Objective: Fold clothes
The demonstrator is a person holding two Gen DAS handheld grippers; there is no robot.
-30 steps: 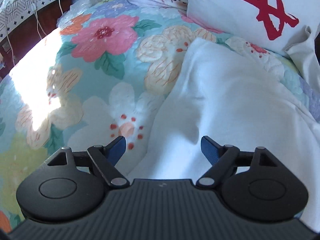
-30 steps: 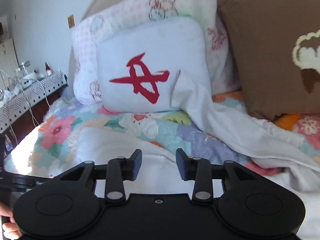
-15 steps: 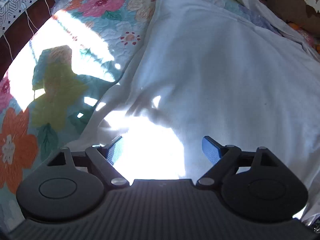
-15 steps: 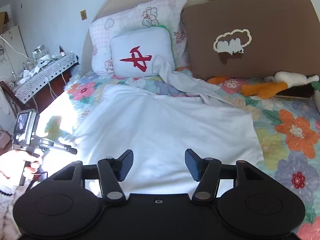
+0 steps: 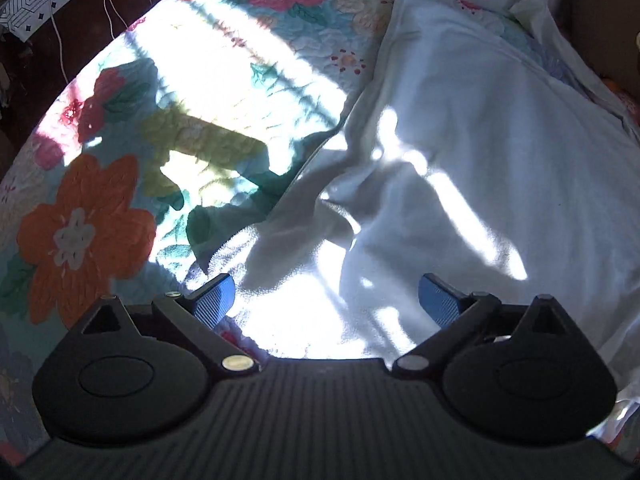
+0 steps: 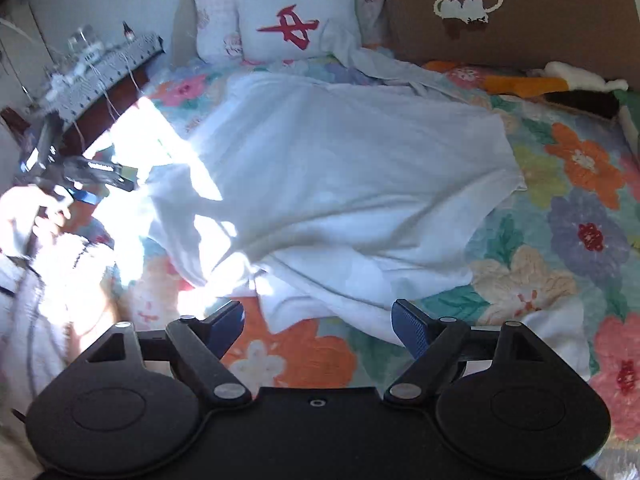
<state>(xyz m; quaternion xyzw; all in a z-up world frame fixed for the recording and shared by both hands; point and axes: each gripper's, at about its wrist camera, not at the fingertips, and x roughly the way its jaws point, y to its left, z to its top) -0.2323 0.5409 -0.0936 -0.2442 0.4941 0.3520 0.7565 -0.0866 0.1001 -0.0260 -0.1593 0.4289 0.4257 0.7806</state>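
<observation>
A large white garment (image 6: 340, 168) lies spread on the floral bedspread (image 6: 568, 240), with wrinkles along its near edge. In the left wrist view it (image 5: 460, 152) fills the right half, partly in bright sunlight. My left gripper (image 5: 326, 300) is open and empty, just above the garment's near left edge. It also shows in the right wrist view (image 6: 92, 184) at the left, held by a hand. My right gripper (image 6: 318, 322) is open and empty, hovering over the garment's near hem.
A white pillow with a red character (image 6: 296, 24) and a brown cushion (image 6: 500, 12) stand at the head of the bed. A soft toy (image 6: 560, 80) lies at the right. A cluttered side table (image 6: 92, 64) with cables stands left of the bed.
Both grippers have pulled back toward the foot of the bed and lowered. The right gripper has opened wider. The left gripper now sits over the garment's sunlit left edge.
</observation>
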